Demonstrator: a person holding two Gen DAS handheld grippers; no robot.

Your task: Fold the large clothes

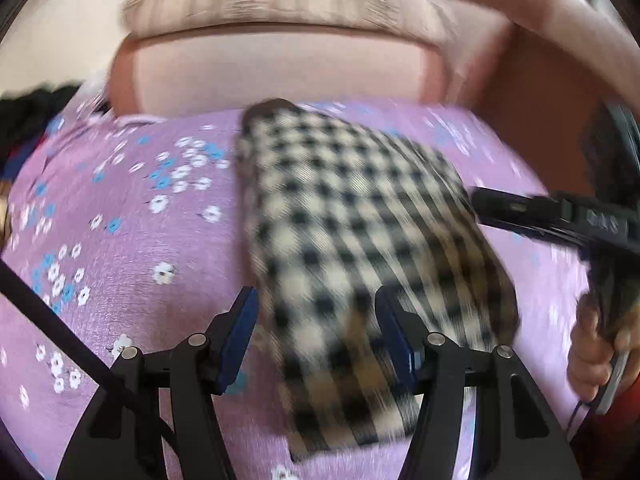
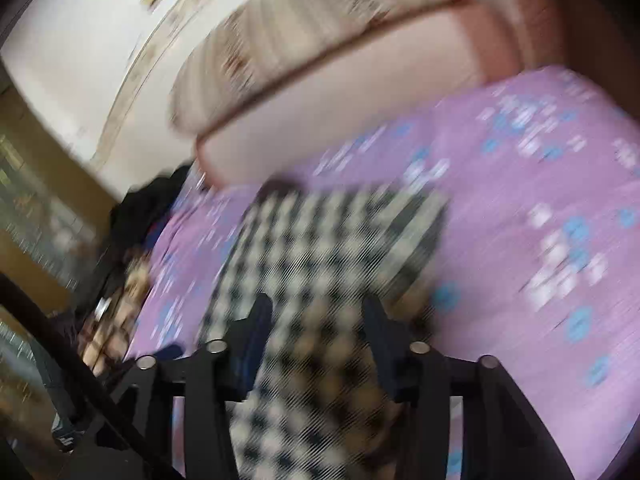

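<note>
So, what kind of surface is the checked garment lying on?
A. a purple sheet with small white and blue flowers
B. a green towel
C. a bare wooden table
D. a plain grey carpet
A: the black-and-cream checked garment lies folded on a purple sheet printed with small white and blue flowers, which shows on both sides of it in both wrist views.
</note>
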